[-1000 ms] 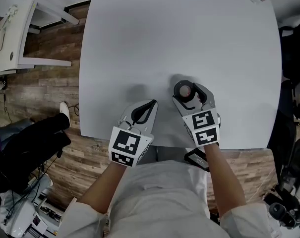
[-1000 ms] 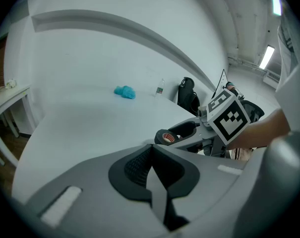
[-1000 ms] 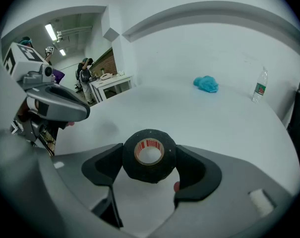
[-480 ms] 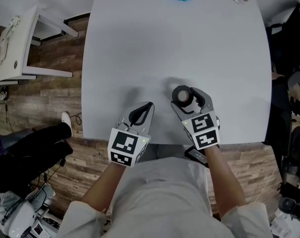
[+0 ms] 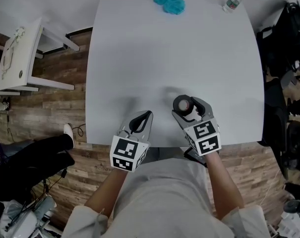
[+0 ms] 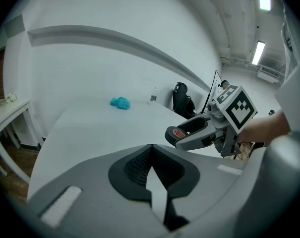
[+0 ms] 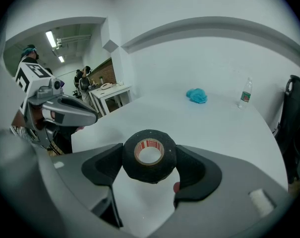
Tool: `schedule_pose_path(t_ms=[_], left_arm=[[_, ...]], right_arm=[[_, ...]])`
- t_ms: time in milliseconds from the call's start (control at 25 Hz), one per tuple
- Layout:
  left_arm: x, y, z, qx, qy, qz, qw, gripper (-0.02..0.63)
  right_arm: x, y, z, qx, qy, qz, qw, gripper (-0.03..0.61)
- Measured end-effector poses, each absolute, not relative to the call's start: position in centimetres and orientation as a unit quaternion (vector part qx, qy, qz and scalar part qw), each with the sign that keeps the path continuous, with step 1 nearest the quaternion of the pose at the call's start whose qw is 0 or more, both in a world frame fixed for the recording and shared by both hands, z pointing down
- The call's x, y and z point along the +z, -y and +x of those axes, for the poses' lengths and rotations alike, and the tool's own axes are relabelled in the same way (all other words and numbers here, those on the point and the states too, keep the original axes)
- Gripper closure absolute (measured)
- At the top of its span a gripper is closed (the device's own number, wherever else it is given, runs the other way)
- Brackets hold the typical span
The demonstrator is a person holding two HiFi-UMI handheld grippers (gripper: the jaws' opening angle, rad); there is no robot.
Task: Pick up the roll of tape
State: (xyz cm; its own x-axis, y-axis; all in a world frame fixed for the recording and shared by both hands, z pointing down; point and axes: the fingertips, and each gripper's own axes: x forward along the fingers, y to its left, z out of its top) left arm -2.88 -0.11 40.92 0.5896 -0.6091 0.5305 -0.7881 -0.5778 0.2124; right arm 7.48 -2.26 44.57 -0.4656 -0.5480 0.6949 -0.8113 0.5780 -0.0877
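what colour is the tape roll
The tape roll is black, its pale core printed red; clearest in the right gripper view.

Left gripper (image 5: pixel 142 118) and right gripper (image 5: pixel 188 103): grey moulded shells with black jaw pads (image 6: pixel 135 165), which are ribbed on the left unit. Each carries a white cube with black square markers: left cube (image 5: pixel 126 153), right cube (image 5: pixel 204 138). Person wears a pale short-sleeved top (image 5: pixel 164 197); forearms uncovered.

bright, even light; fisheye edges
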Motion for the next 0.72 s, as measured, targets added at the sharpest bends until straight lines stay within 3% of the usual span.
schedule_pose_path(t_ms=[720], left_arm=[[36.8, -1.3, -2.0, 0.175, 0.399, 0.879, 0.191, 0.595]], right_arm=[[39.6, 0.2, 8.3, 0.186, 0.835, 0.423, 0.3, 0.239]])
